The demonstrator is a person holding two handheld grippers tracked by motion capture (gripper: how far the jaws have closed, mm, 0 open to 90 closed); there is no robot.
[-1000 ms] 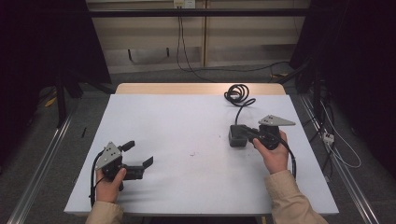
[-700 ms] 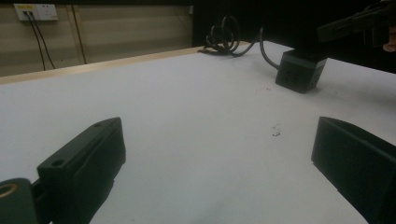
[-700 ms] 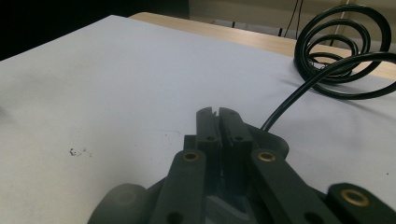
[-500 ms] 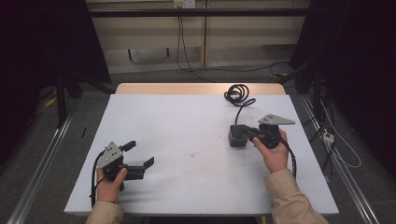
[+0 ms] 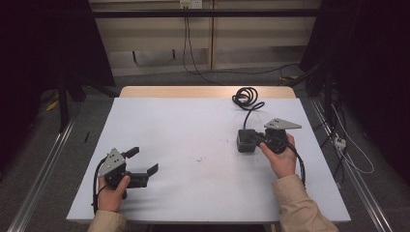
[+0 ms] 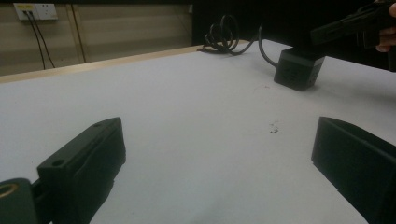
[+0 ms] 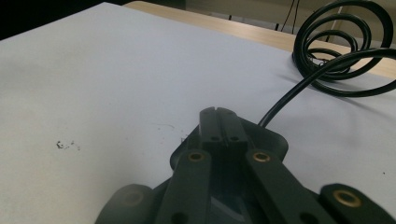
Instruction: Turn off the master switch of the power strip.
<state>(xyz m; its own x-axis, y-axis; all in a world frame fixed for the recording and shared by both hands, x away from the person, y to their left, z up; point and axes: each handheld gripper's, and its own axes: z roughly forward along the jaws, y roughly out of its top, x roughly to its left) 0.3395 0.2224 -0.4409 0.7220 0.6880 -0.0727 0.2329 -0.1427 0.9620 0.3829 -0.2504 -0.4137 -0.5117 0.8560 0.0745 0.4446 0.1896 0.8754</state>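
Black power adapter point(image 5: 245, 140) on a white table point(image 5: 183, 125), black coiled cable point(image 5: 245, 96) beyond the adapter, black grippers with grey plates, beige sleeves, pale wooden table edge.

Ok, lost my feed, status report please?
Left gripper open, resting on table. Right gripper shut, above black power box. Coiled cable behind it. Nothing in the way.

I watch from above the near edge of the table point(image 5: 193, 121), looking forward and down. The left-hand camera sits low over the table, facing across it toward the black box point(image 6: 299, 70) far off. The right-hand camera is right over that box point(image 7: 229, 140). All three share the coiled cable point(image 5: 244, 95).
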